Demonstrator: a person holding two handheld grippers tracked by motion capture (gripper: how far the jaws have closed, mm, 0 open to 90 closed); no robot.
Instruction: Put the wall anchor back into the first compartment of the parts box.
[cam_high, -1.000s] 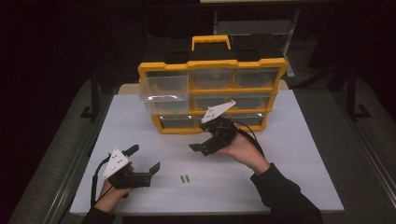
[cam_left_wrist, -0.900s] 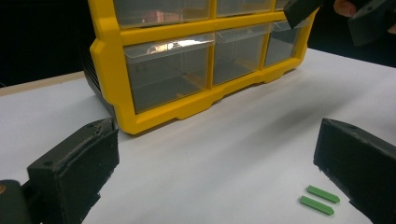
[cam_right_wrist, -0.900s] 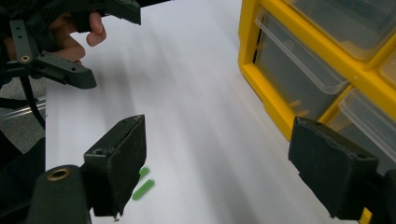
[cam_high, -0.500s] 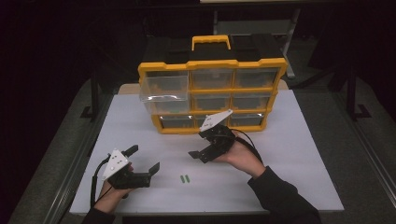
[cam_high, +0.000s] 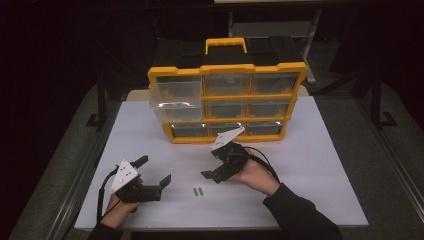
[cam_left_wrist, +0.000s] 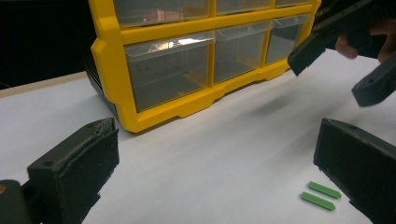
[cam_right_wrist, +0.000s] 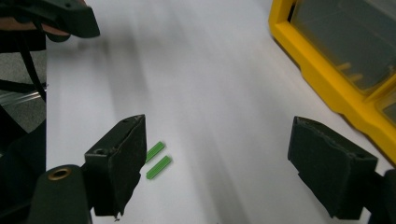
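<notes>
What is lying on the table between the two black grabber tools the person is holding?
Two small green sticks lie side by side on the white table, between the left gripper and the right gripper. The high view shows this best.

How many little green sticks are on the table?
2 green sticks, side by side on the white table, between the left gripper and right gripper.

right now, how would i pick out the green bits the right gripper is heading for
Start at the yellow drawer organizer at the back of the white table. Come toward the near edge, to the bare stretch between the two grippers: two small green sticks lie there side by side, flat on the table. They are the sole green things on it, and much smaller than anything around them.
</notes>
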